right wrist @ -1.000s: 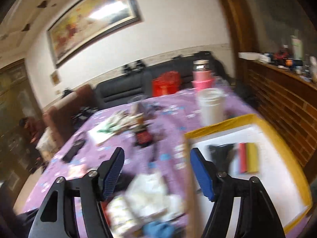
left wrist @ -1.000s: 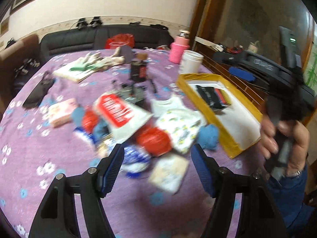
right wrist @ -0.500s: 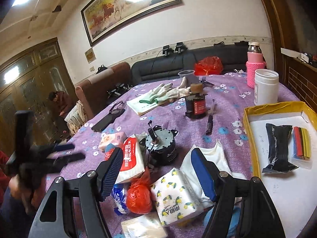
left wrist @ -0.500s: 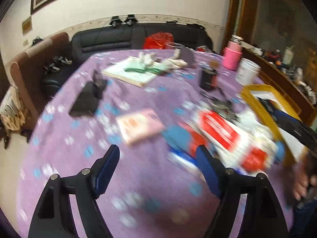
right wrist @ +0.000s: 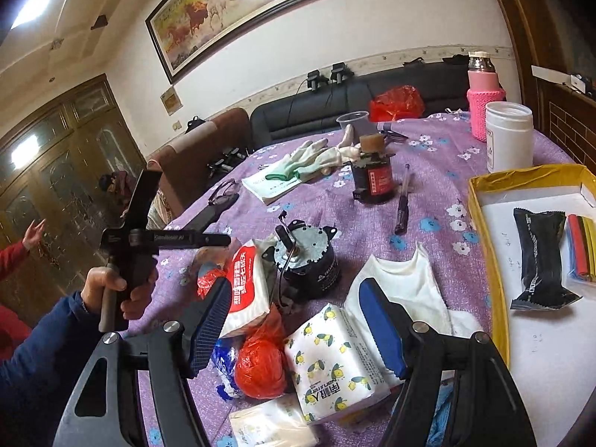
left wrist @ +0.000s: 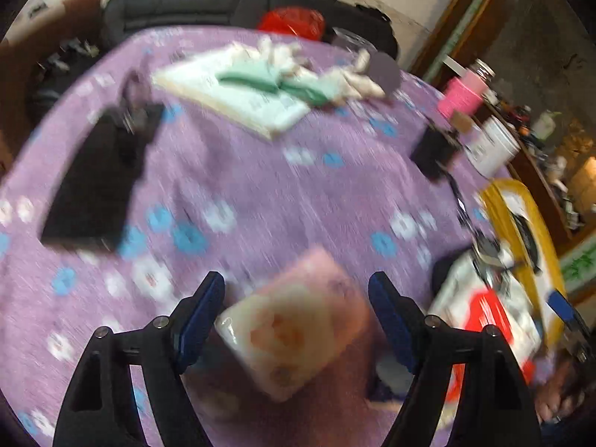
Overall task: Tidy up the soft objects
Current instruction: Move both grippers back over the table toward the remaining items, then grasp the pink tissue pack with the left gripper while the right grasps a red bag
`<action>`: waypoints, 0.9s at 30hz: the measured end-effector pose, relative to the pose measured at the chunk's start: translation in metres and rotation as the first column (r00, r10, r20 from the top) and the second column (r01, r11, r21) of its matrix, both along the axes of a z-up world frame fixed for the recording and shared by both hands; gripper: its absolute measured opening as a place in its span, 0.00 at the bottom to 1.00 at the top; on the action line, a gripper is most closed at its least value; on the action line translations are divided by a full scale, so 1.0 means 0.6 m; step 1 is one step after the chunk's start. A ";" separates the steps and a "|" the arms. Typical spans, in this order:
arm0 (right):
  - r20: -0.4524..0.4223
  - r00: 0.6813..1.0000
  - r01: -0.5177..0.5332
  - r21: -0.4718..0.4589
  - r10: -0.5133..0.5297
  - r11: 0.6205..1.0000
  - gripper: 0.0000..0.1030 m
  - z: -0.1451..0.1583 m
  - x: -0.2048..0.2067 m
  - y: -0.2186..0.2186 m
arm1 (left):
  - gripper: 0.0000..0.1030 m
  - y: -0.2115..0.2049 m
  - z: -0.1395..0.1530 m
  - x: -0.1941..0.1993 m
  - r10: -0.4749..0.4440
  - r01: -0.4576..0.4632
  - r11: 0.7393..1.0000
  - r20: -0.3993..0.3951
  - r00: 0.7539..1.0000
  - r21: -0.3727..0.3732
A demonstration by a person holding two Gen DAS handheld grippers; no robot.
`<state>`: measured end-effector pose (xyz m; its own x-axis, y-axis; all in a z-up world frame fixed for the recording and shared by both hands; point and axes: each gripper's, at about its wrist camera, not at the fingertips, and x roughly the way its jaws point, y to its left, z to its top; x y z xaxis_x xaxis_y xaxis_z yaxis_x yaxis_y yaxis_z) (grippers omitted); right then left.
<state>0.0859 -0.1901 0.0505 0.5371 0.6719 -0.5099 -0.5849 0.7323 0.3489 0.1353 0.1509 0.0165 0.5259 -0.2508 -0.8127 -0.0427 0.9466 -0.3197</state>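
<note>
My left gripper (left wrist: 296, 307) is open, its blue pads either side of a pink tissue pack (left wrist: 294, 324) lying on the purple cloth; the view is blurred. My right gripper (right wrist: 294, 326) is open and empty above a lemon-print tissue pack (right wrist: 333, 363), a red plastic bag ball (right wrist: 260, 370) and a red-and-white tissue pack (right wrist: 247, 285). A white cloth (right wrist: 404, 290) lies to the right of these. Another tissue pack (right wrist: 272, 424) lies at the near edge. White and green gloves (right wrist: 309, 158) rest on a booklet farther back.
A yellow-rimmed tray (right wrist: 480, 223) at right holds a black packet (right wrist: 540, 257) and coloured strips. A grey motor (right wrist: 307, 259), dark bottle (right wrist: 372, 175), pen, white jar (right wrist: 508, 136), pink flask (right wrist: 484, 98) and a black case (left wrist: 95, 182) stand on the table.
My left gripper has swung left and dropped over the pink tissue pack, which now sits between its pads. My right gripper has moved slightly closer to the tissue pile.
</note>
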 end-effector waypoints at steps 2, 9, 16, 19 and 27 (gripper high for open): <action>-0.006 1.000 -0.001 0.005 0.001 1.000 0.73 -0.001 0.001 -0.001 | 0.76 -0.011 -0.003 -0.026 -0.054 0.054 0.997 -0.002 0.999 -0.055; 0.009 1.000 -0.006 0.009 0.006 1.000 0.73 0.004 -0.007 0.003 | 0.78 -0.030 0.008 -0.086 -0.020 0.020 1.000 0.041 0.999 -0.017; 0.019 1.000 0.009 -0.015 -0.009 1.000 0.73 0.000 -0.003 0.005 | 0.78 -0.054 -0.004 -0.049 0.017 -0.018 0.991 0.004 1.000 0.134; 0.010 1.000 0.016 -0.010 -0.016 1.000 0.73 -0.002 0.000 0.002 | 0.78 -0.073 -0.008 -0.038 0.047 -0.047 0.971 0.007 0.999 0.234; 0.031 0.999 0.012 -0.002 -0.012 1.000 0.73 0.003 -0.007 0.002 | 0.49 -0.063 0.002 -0.069 0.173 -0.179 0.945 0.045 0.984 0.273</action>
